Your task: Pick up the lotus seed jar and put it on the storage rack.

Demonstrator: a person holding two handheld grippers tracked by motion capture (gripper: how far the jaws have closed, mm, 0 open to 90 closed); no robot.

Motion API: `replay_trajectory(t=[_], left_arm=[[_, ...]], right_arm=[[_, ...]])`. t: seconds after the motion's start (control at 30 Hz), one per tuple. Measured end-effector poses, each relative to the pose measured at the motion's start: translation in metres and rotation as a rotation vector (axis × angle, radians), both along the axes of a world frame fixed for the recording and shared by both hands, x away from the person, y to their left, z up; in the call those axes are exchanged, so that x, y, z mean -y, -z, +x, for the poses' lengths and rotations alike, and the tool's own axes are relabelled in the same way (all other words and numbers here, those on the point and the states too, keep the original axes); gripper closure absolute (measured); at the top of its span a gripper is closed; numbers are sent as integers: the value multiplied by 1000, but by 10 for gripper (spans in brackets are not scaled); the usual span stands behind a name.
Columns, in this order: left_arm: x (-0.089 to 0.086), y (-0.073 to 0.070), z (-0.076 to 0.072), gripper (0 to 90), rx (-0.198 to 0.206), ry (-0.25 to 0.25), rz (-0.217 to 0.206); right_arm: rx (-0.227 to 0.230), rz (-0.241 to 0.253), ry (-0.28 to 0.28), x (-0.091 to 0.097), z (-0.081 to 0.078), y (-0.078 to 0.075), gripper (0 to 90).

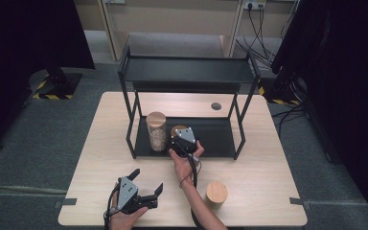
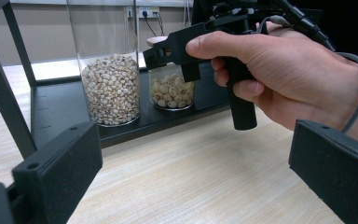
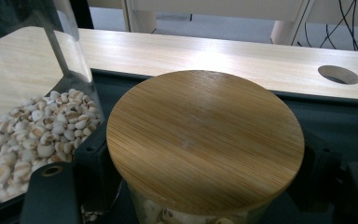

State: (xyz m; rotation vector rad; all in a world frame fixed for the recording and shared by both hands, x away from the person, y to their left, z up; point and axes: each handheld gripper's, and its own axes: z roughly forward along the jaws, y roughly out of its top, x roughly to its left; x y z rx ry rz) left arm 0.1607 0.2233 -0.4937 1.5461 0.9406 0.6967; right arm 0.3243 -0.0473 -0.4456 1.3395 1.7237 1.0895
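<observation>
Left gripper low at the table's near edge, jaws spread wide around bare wood, hand cut off by the frame. Tall jar of grain on the rack's lower shelf. Just right of it, short jar, body mostly hidden under the right gripper; jaws clamped on it below its wooden lid, wrist stretched forward. Third jar apart, near the forearm.

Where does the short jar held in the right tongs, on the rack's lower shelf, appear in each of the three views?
High view: short jar at centre, under the right tongs.
Left gripper view: upper middle, behind the hand.
Right gripper view: its wooden lid at centre.
Shared landmark: the tall grain jar beside it.
</observation>
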Motion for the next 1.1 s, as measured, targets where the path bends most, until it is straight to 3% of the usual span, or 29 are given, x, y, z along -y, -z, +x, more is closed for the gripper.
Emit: replay_trajectory(t=[0.17, 0.27, 0.4, 0.53, 1.1], left_arm=[[0, 0, 0, 20, 2, -1, 0], [0, 0, 0, 20, 1, 0, 1], [0, 0, 0, 20, 2, -2, -1], [0, 0, 0, 20, 1, -3, -1], [0, 0, 0, 20, 0, -7, 1]], right_arm=[[1, -10, 0, 1, -3, -2, 160], [-11, 18, -1, 3, -5, -3, 126], [-5, 11, 2, 4, -14, -5, 82], [-16, 50, -8, 11, -21, -11, 58], [31, 96, -141, 47, -65, -41, 37]])
